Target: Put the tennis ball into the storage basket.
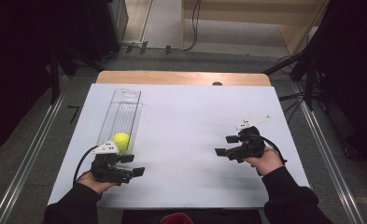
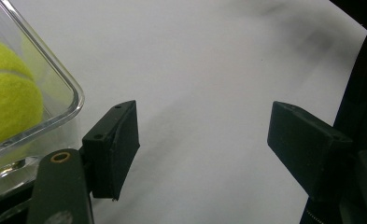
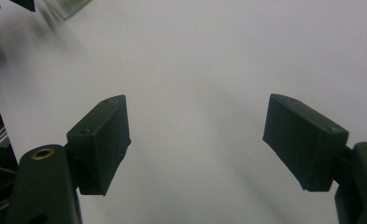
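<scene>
High view: tennis ball [image 1: 121, 140] just beyond left tool [image 1: 133, 165], in tray [image 1: 125, 100].

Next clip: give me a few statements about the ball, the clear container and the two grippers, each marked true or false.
1. The tennis ball lies inside the clear container. True.
2. The right gripper holds the ball. False: its jaws are apart over bare white table.
3. The left gripper is beside the container's near end. True.
4. The container stands upright. False: it lies flat on the table.
5. The left gripper is open. True.
</scene>
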The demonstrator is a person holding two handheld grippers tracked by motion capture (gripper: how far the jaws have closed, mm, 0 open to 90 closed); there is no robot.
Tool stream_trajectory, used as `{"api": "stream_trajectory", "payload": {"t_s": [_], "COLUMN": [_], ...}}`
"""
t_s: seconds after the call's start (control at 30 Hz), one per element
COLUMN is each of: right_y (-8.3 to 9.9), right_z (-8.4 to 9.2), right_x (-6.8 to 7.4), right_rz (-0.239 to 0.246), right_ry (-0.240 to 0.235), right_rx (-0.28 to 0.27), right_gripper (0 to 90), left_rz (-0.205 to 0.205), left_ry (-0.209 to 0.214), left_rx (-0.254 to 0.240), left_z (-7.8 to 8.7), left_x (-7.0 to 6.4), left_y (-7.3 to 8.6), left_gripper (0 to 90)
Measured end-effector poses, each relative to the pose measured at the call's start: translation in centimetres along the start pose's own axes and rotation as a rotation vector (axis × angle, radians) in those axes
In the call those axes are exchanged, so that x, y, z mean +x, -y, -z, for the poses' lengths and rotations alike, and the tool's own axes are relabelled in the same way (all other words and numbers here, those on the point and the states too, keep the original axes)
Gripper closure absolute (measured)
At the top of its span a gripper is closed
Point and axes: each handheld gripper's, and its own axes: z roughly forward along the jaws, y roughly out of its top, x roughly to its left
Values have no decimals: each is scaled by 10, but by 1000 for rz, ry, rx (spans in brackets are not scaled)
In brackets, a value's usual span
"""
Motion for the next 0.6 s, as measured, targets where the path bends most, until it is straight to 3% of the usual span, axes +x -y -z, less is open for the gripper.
{"api": "stream_trajectory", "payload": {"t_s": [0.6], "right_y": [31], "right_z": [10], "right_x": [-6], "right_rz": [-32], "right_ry": [13], "right_rx": [9], "right_gripper": [207], "left_rz": [0], "left_ry": [0], "left_rx": [0], "left_z": [0], "left_x": [0], "left_y": [0], "left_gripper": [253]}}
